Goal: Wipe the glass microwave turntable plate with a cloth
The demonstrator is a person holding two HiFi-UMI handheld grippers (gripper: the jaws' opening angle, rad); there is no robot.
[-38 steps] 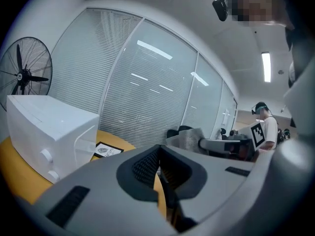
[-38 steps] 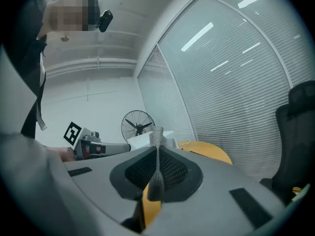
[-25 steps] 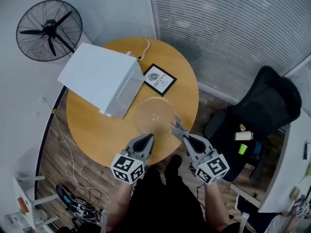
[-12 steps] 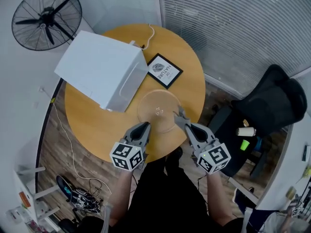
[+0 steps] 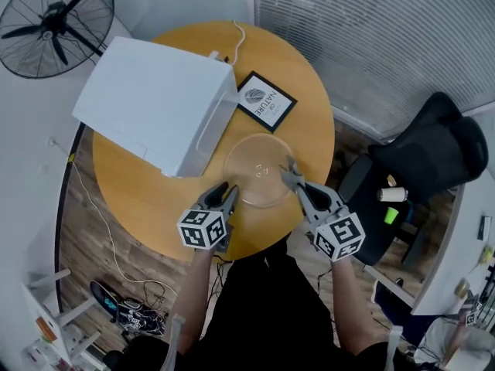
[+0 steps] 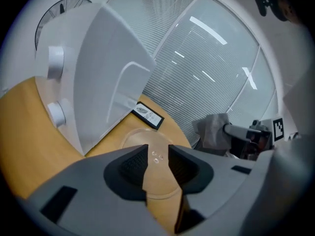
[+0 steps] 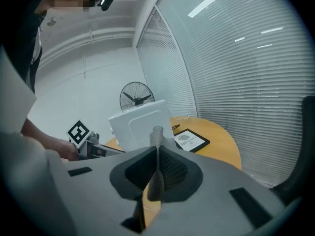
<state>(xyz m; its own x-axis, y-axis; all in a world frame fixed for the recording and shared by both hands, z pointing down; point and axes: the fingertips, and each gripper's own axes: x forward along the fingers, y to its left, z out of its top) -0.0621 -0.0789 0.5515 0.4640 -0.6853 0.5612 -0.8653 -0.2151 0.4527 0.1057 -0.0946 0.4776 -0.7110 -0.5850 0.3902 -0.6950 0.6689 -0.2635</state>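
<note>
Glass plate [image 5: 261, 170] sits unwiped on the bench [image 5: 155, 199]; right gripper [image 5: 290, 176] jaws pinch the cloth [image 7: 156, 168], left gripper [image 5: 224, 193] jaws have just been opening, empty

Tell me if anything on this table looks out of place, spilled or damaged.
Only the glass turntable plate stands out: it lies flat on the wooden table, outside the white microwave. No spill or breakage shows.

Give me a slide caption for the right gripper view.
Right gripper pinching a grey cloth over a round wooden table, white microwave behind.
</note>
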